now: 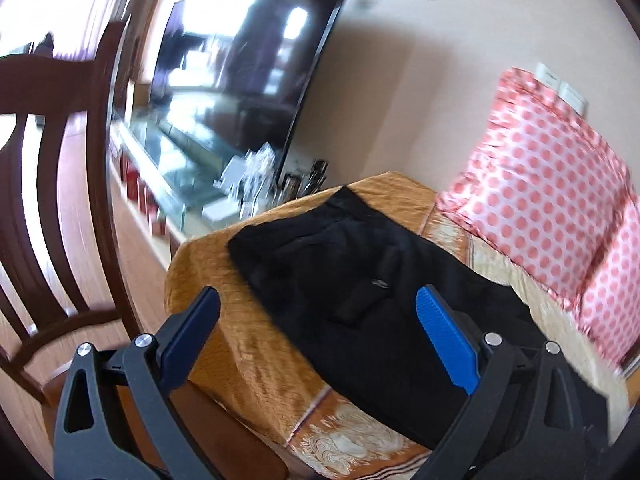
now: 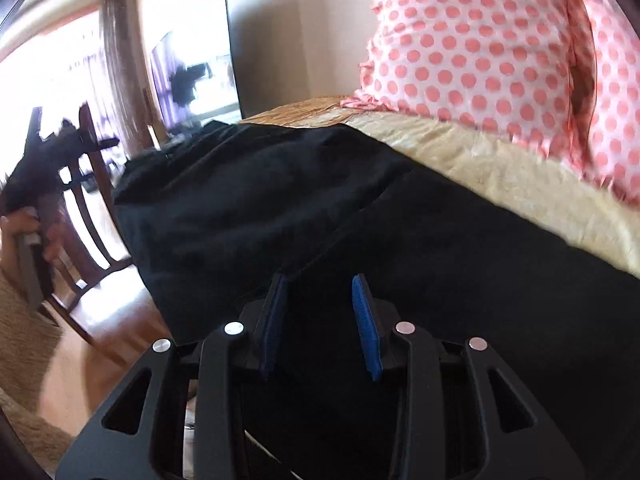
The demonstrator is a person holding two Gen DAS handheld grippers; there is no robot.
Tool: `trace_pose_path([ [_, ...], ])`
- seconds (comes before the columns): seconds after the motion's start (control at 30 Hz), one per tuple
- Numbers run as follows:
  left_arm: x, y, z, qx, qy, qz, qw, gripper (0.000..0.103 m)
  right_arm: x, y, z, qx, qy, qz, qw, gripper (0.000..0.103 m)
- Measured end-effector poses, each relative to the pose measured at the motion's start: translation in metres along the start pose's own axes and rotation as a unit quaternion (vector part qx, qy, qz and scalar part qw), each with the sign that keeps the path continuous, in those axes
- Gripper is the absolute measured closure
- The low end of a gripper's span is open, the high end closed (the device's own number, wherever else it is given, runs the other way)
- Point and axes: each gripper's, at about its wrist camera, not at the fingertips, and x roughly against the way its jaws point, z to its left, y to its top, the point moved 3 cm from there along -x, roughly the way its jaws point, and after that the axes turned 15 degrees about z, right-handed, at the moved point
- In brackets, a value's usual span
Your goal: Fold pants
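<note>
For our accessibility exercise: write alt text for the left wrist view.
Black pants lie spread on an orange-covered surface, seen between the open left gripper. A pink polka-dot pillow sits right, a television behind.

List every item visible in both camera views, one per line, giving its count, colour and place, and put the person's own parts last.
pants: one, black, spread on the sofa seat
sofa cover: one, orange-gold, under the pants
cushions: two, pink with polka dots, against the wall behind the pants
television: one, black, on the glass-topped cabinet
chair: one, dark wood, left of the sofa
left gripper: black, blue fingers open above the pants
right gripper: black, blue fingers open over the pants
hand: one, holding the left gripper
</note>
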Motion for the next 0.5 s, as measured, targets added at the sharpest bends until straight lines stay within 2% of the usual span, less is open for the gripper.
trace_pose_path([
  [0.07,-0.010,0.010,0.011,0.027,-0.034,0.024,0.9988,0.006,0.001,-0.001,-0.012,-0.032,0.047,-0.005,0.998,0.065],
  [0.1,-0.017,0.016,0.017,0.042,-0.053,0.039,0.9970,0.006,0.002,-0.002,-0.012,-0.035,0.054,-0.005,0.998,0.065],
  [0.13,-0.022,0.020,0.020,0.051,-0.063,0.047,0.9956,0.007,0.001,-0.003,-0.011,-0.030,0.050,-0.004,0.998,0.064],
  [0.23,-0.037,0.033,0.028,0.077,-0.099,0.072,0.9895,0.009,-0.002,0.004,-0.007,-0.012,0.041,-0.005,0.999,0.048],
  [0.3,-0.046,0.038,0.032,0.090,-0.104,0.086,0.9867,0.009,0.001,0.002,0.002,0.004,0.040,-0.006,0.999,0.037],
  [0.4,-0.056,0.042,0.038,0.104,-0.102,0.101,0.9842,0.009,0.000,-0.001,0.010,0.026,0.018,-0.005,0.999,0.036],
  [0.5,-0.062,0.044,0.042,0.108,-0.101,0.108,0.9831,0.009,0.002,-0.001,0.005,0.011,0.037,-0.007,0.999,0.036],
])
